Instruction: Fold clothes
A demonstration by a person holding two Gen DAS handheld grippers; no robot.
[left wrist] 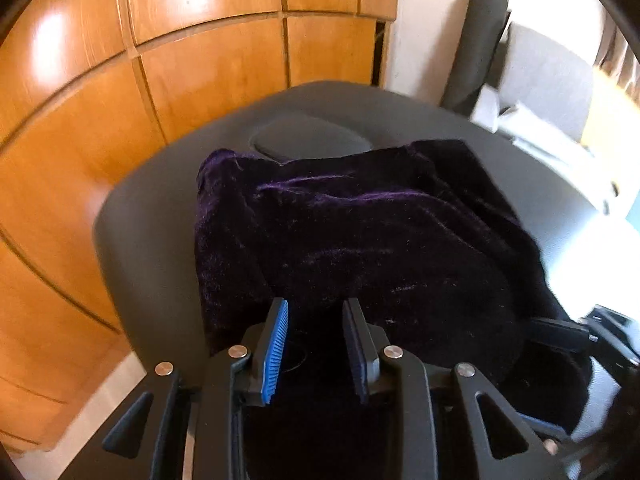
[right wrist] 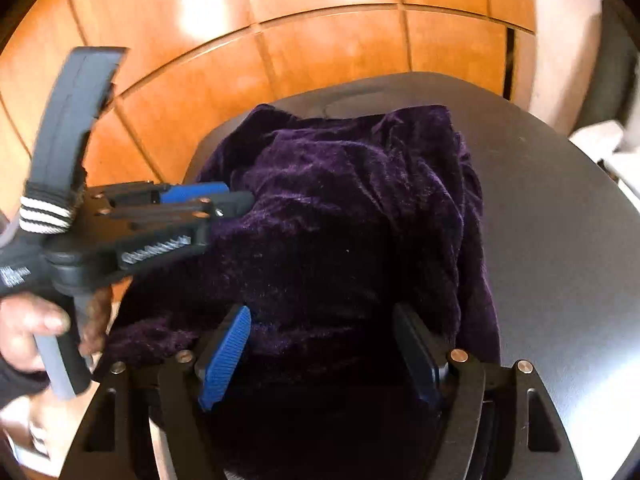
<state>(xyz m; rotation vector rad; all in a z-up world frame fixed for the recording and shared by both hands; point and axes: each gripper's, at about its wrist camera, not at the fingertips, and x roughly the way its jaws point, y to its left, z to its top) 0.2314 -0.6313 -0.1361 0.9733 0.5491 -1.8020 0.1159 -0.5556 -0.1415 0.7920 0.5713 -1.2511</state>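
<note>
The purple velvet garment [right wrist: 352, 208] lies bunched on the dark desk [right wrist: 560, 240] — folding looks barely begun. Left tongs [left wrist: 316, 320] and right tongs [right wrist: 320, 328] both gape, fabric between but ungripped.

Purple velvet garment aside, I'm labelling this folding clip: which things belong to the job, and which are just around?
Part of the job:
- purple velvet garment, bunched on the dark table
- left gripper, open at its near edge
- right gripper, open at its near edge

Just around:
- wooden cabinet doors
- dark rolled mat against the wall
- white papers
</note>
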